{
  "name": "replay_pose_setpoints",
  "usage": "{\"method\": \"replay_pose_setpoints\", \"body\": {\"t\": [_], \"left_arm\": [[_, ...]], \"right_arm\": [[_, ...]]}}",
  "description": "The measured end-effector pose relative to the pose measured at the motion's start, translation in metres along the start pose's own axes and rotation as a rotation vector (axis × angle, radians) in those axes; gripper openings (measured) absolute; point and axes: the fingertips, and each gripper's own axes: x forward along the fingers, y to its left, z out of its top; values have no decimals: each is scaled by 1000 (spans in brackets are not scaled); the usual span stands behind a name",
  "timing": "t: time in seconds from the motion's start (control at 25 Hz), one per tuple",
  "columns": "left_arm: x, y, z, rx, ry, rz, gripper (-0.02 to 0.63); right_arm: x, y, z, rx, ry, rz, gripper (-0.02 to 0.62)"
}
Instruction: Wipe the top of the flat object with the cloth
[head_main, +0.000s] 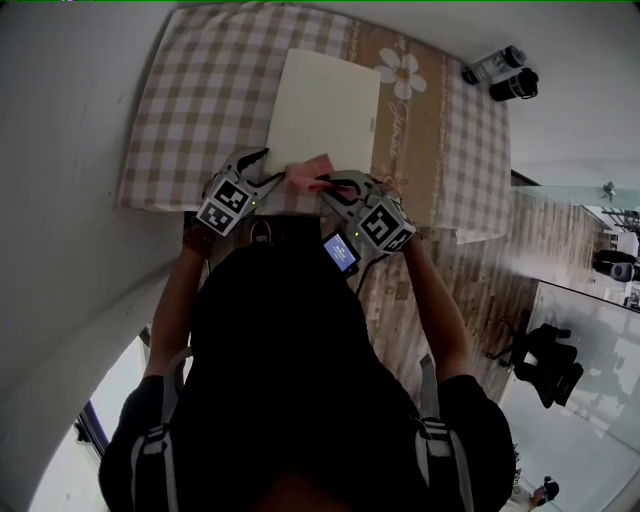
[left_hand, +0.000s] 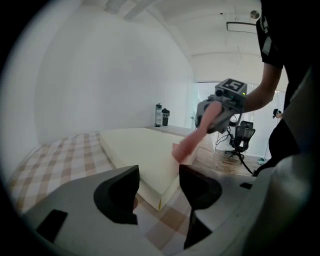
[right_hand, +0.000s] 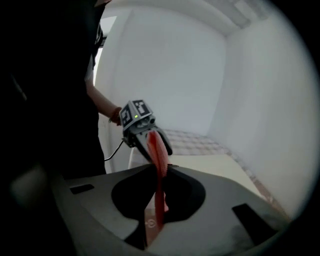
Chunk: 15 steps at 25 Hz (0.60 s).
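A cream flat board (head_main: 325, 105) lies on the checked tablecloth (head_main: 180, 120), its near edge towards me. Both grippers hover at that near edge. My right gripper (head_main: 326, 187) is shut on a pink cloth (head_main: 310, 170), which shows pinched between its jaws in the right gripper view (right_hand: 159, 200) as a thin red-pink strip (right_hand: 159, 155). In the left gripper view the cloth (left_hand: 192, 142) hangs from the right gripper onto the board's near right corner (left_hand: 150, 155). My left gripper (head_main: 272, 165) is open, with nothing between its jaws (left_hand: 159, 187); the board's corner lies just beyond them.
Two dark bottles (head_main: 500, 70) stand off the table's far right corner, also seen past the board (left_hand: 161, 115). A white wall runs along the left. A black office chair (head_main: 545, 360) stands on the wooden floor to the right. A small lit screen (head_main: 340, 252) hangs under the right gripper.
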Motion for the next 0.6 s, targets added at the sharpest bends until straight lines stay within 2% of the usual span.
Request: {"method": "replay_pose_setpoints", "body": {"t": [0.16, 0.32, 0.44, 0.6], "left_arm": [[0, -2, 0, 2, 3, -2, 266], [0, -2, -1, 0, 5, 0, 265], [0, -2, 0, -2, 3, 0, 265], [1, -2, 2, 3, 15, -6, 264]], "right_arm": [[-25, -77, 13, 25, -58, -162, 21], [-32, -159, 1, -18, -17, -286, 21], [-27, -212, -15, -57, 46, -342, 21], [-18, -267, -34, -98, 124, -371, 21]]}}
